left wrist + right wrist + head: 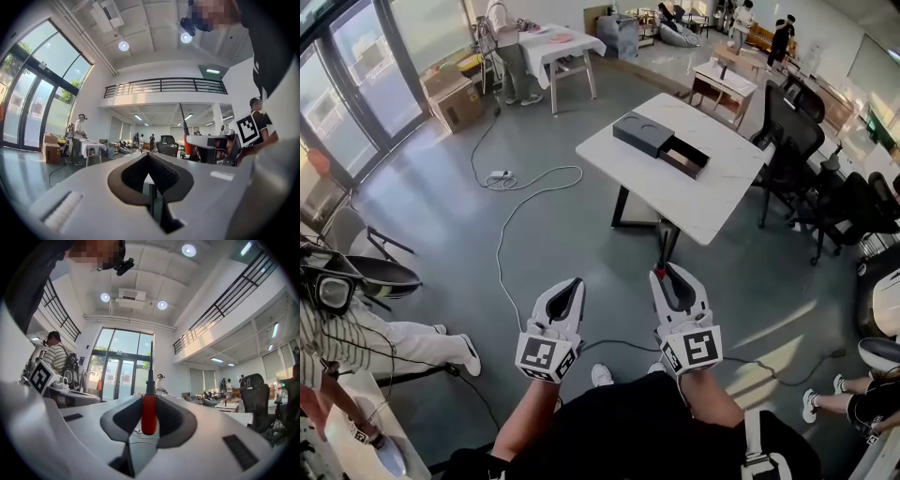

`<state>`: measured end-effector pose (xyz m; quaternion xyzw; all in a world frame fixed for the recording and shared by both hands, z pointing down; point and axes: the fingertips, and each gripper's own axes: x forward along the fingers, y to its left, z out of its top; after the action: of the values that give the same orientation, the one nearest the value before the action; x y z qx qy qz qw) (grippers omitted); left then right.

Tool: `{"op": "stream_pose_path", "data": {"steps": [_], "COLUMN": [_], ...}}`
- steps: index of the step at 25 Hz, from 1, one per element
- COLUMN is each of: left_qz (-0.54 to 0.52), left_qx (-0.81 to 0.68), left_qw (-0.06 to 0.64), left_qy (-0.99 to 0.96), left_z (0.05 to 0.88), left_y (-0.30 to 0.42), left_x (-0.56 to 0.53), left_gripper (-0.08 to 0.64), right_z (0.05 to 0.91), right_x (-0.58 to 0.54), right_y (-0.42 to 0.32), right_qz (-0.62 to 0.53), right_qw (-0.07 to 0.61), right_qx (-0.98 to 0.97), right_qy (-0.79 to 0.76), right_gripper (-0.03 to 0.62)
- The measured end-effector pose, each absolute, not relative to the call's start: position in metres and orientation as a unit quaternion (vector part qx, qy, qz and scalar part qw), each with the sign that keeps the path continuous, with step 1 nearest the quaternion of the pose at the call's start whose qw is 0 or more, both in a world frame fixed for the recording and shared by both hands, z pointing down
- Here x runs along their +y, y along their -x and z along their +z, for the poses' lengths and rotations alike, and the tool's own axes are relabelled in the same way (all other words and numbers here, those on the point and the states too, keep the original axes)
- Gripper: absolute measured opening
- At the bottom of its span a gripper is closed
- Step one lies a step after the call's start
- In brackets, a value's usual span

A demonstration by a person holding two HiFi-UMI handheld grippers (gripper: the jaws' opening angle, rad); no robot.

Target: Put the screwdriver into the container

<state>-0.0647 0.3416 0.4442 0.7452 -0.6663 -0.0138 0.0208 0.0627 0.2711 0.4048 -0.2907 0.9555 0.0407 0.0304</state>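
Observation:
My right gripper (662, 274) is shut on the screwdriver (660, 264). Its red handle (149, 413) sits between the jaws and its dark shaft points forward past the tips. The screwdriver (186, 140) also shows at the right of the left gripper view. My left gripper (575, 283) is held beside the right one at the same height, shut with nothing in it. The container (643, 132) is a dark flat box with an open drawer (685, 157). It lies on a white table (712, 202) some way ahead of both grippers, which hang over the grey floor.
A white cable and a power strip (500, 175) lie on the floor ahead to the left. Black office chairs (787, 141) crowd the table's right side. A seated person's legs (412, 342) are at my left and another person's feet (825, 398) at my right.

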Motion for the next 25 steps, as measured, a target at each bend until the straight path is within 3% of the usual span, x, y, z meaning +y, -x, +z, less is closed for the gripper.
{"op": "stream_pose_path", "data": {"steps": [12, 25], "left_qz": [-0.006, 0.003], "left_qx": [-0.658, -0.658], "left_qw": [0.039, 0.037], "left_qy": [-0.752, -0.753], "left_z": [0.460, 0.458], "left_y": [0.084, 0.093], "left_x": [0.326, 0.219], "left_gripper": [0.009, 0.009], "right_z": [0.414, 0.419], "right_x": [0.255, 0.153], "right_y": [-0.051, -0.036], "right_qz": [0.039, 0.033], "right_qw": [0.015, 0.013], "right_qx": [0.951, 0.956], "right_qy": [0.306, 0.292], "right_gripper": [0.097, 0.097]}}
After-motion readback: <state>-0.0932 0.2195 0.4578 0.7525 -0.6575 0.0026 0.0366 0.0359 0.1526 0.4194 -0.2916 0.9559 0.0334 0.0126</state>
